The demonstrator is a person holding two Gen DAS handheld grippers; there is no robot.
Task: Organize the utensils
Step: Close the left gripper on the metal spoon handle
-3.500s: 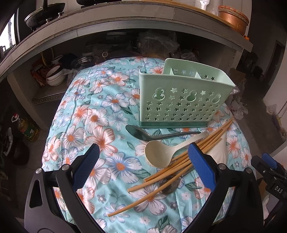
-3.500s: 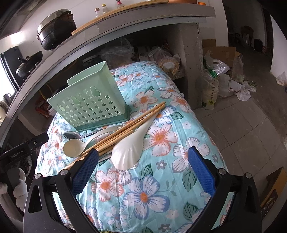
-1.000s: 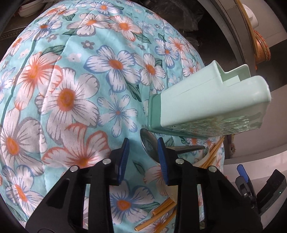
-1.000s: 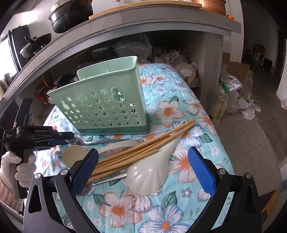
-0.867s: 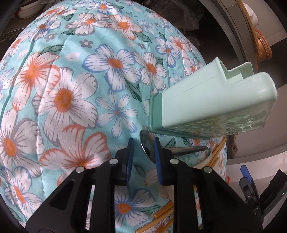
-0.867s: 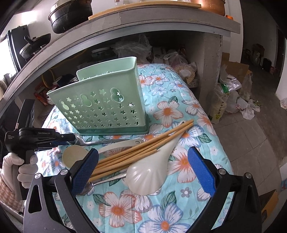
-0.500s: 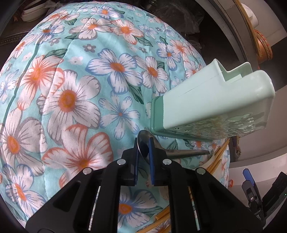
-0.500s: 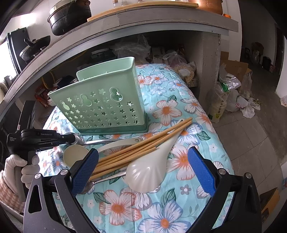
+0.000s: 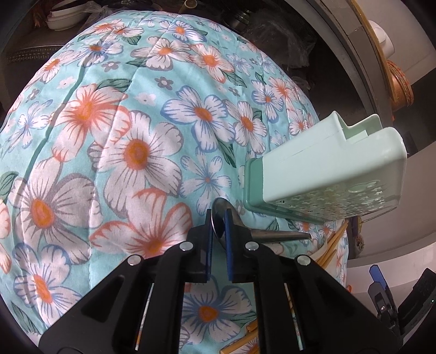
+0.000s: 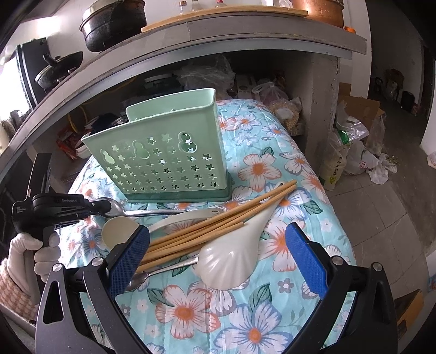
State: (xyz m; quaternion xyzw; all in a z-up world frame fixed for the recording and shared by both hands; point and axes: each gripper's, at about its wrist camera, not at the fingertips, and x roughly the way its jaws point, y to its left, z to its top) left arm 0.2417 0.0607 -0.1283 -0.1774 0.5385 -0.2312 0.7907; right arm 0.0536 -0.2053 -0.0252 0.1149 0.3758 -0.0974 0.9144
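Left claw (image 9: pixel 218 226) has just been closing and now pinches the bowl of the metal spoon (image 9: pixel 218 215) between its blue pads (image 9: pixel 228 231), with the spoon's handle running off to the right along the flowered cloth (image 9: pixel 136 152). From the right wrist view the same spoon (image 10: pixel 141 211) lies flat in front of the foot of the mint-green utensil holder (image 10: pixel 166 160), its bowl end caught in the left claw (image 10: pixel 105 208), which a white-gloved hand (image 10: pixel 26 252) grips by the handle. That holder stands upright on the cloth, its front wall pierced with star and gourd cut-outs; in the left wrist view its side (image 9: pixel 324 174) sits just right of the pinched spoon.

Right claw (image 10: pixel 218 258), jaws spread wide and holding nothing, hovers over the rest of the pile. Beside the spoon there's a cream ladle (image 10: pixel 120 234), then a bundle of bamboo chopsticks (image 10: pixel 218 223) lying slantwise across it, and a white shell-shaped scoop (image 10: pixel 231 261) whose handle goes up under the chopsticks. Another metal spoon (image 10: pixel 152 275) pokes out from beneath the bundle, near the right claw's left pad.

Behind the cloth-covered bench runs a concrete counter (image 10: pixel 245 40) carrying a black pot (image 10: pixel 114 24), with bags and clutter stowed beneath it.
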